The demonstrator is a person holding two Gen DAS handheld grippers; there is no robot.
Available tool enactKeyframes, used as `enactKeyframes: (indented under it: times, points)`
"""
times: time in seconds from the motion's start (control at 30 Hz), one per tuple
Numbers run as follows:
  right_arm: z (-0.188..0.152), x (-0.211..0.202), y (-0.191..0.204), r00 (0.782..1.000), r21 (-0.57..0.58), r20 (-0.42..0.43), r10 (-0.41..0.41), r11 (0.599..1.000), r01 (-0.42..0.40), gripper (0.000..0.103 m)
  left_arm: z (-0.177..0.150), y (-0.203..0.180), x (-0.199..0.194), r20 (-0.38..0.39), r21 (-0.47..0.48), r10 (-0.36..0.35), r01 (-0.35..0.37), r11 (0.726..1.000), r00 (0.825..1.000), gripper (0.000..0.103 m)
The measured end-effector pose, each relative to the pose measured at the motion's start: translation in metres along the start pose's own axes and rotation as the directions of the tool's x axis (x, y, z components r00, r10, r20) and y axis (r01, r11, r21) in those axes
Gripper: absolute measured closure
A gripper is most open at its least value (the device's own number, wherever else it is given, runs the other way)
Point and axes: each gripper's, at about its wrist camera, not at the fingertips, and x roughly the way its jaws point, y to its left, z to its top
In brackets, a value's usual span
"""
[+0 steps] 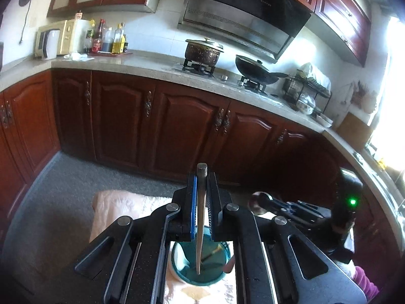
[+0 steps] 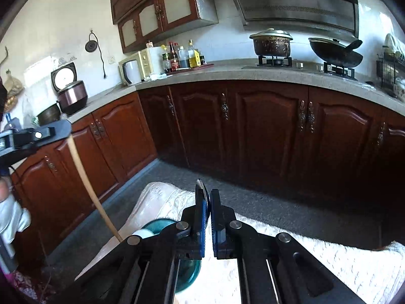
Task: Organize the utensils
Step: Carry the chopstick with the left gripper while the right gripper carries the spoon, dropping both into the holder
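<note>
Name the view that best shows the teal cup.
Left wrist view: it looks straight down into the teal cup, showing rim and interior beneath the held chopstick. The right wrist view shows only parts of it behind its gripper.

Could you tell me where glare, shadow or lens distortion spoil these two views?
Left wrist view: the window at the right edge is blown out white, and the countertop bows from the fisheye. Right wrist view: the lower cabinets lie in deep shadow, and the gloved hand at the left edge is blurred.
</note>
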Motion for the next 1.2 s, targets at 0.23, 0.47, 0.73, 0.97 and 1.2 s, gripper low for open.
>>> enactKeyframes:
  times: [0.23,0.47,0.73,0.97,1.2]
  points:
    - [-0.009,0.03,0.019,0.994,-0.127,0.018,-0.104,0.986,0.106,0.1,-0.013,0.004,0.022,0.028,0.055,0.081,-0.082,0.995,0.996,0.097]
    - [-0.034,0.04,0.028,0.995,-0.179,-0.031,-0.091,0.98,0.084,0.1,-0.044,0.009,0.042,-0.029,0.041,0.076,-0.075,0.996,0.997,0.096]
    - [-0.062,0.047,0.033,0.992,-0.192,-0.107,-0.071,0.98,0.049,0.098,-0.076,0.0,0.058,-0.081,0.069,0.1,-0.095,0.993,0.992,0.097]
    - [-0.07,0.046,0.024,0.989,-0.122,-0.149,0.005,0.992,-0.024,0.092,-0.078,-0.003,0.055,-0.074,0.084,0.117,-0.11,0.99,0.99,0.096]
    - [-0.069,0.019,0.008,0.992,-0.033,-0.119,0.052,0.998,-0.056,0.075,-0.079,0.004,0.05,-0.095,0.058,0.111,-0.105,0.993,0.989,0.093]
